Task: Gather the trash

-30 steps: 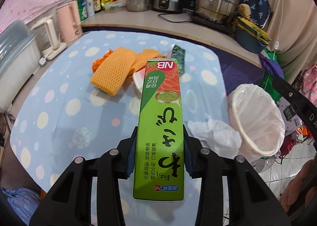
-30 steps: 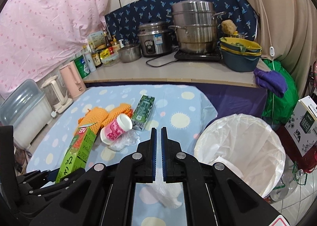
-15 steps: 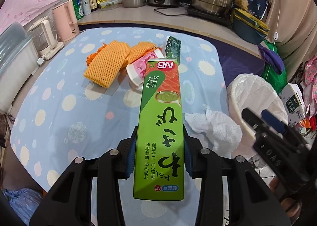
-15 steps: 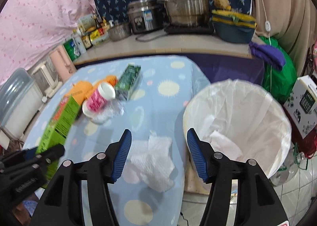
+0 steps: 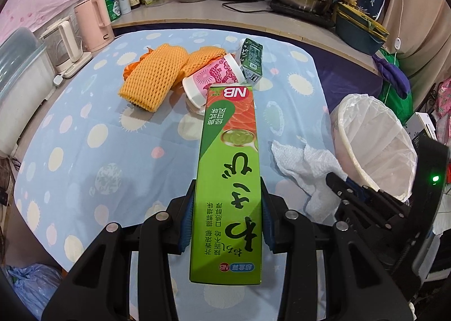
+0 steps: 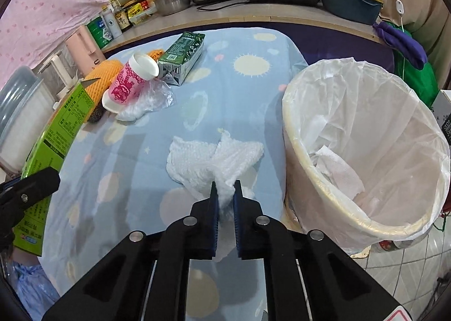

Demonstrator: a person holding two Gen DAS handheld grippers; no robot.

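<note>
A: Trash is spread over the blue spotted tablecloth (image 6: 248,48): a crumpled white paper towel (image 6: 208,163) near the table's edge beside the lined bin (image 6: 363,225), and farther back a pink paper cup (image 6: 131,81), a dark green carton (image 6: 183,56) and orange foam netting (image 5: 155,73).

B: And the grippers?

A: The right gripper (image 6: 224,202) is closing narrow, its blue pads pinching a bunched fold at the towel's near corner. The rest of the towel lies on the cloth, fanning out ahead of the fingers.

B: How will it handle?

A: Light and limp, I'd judge. It should dangle and can tear or slip, so a thick gathered wad is the place to hold.

B: The left?

A: The left gripper (image 5: 227,229) clamps a long green box (image 5: 229,169) across its narrow sides, near its lower end. Stiff cardboard, probably light, sticking out well past the fingers.
</note>
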